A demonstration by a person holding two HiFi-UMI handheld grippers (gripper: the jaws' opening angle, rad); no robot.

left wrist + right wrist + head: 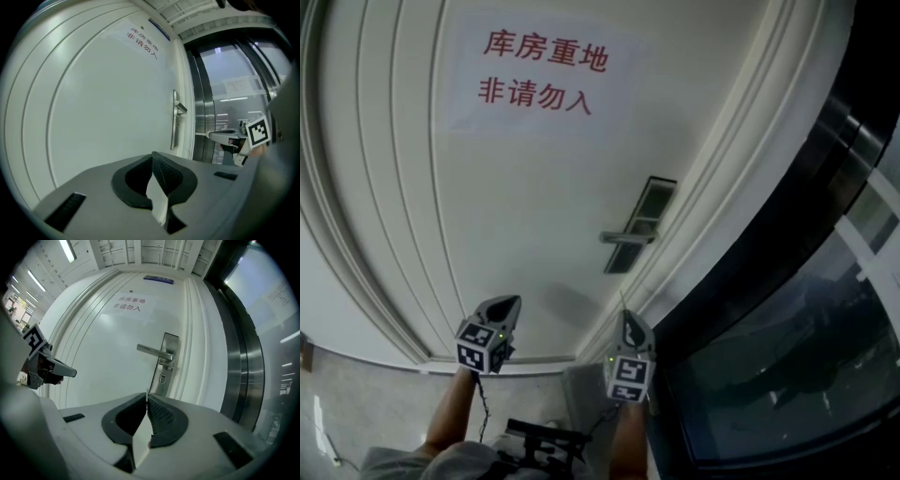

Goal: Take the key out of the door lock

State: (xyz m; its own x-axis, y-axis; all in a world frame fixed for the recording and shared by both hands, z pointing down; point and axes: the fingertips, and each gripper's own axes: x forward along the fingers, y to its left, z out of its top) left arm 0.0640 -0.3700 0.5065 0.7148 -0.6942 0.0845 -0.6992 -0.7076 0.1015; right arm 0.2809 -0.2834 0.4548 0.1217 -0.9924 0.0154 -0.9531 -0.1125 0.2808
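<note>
Nothing of the job is done yet, as far as I can judge: neither claw has reached the door point(534, 187), and the key must still be pulled from the lock point(162, 378). That lock is the small cylinder on the metal plate point(639, 225), just below the handle point(628, 237). The key itself is too small for me to make out in any view, so I only assume it sits there. Still to come are the approach, the pinch on the key and the pull. In the head view my forearms come up from 6 o'clock, and both claws point level at the door, near it but not touching. The left claw point(504, 305) sits at 9 o'clock of the right claw point(630, 323). The handle and plate lie at 12 o'clock of the right claw, well apart from it. In the left gripper view the left claw point(153, 157) has its pads pressed together on nothing. In the right gripper view the right claw point(146, 397) is pressed together too, with the lock at 12 to 1 o'clock above its tips. A hair-thin dark line point(152, 376) rises from those tips, and I cannot tell what it is. The door leans in that view, so I judge the right claw is rolled a little.
</note>
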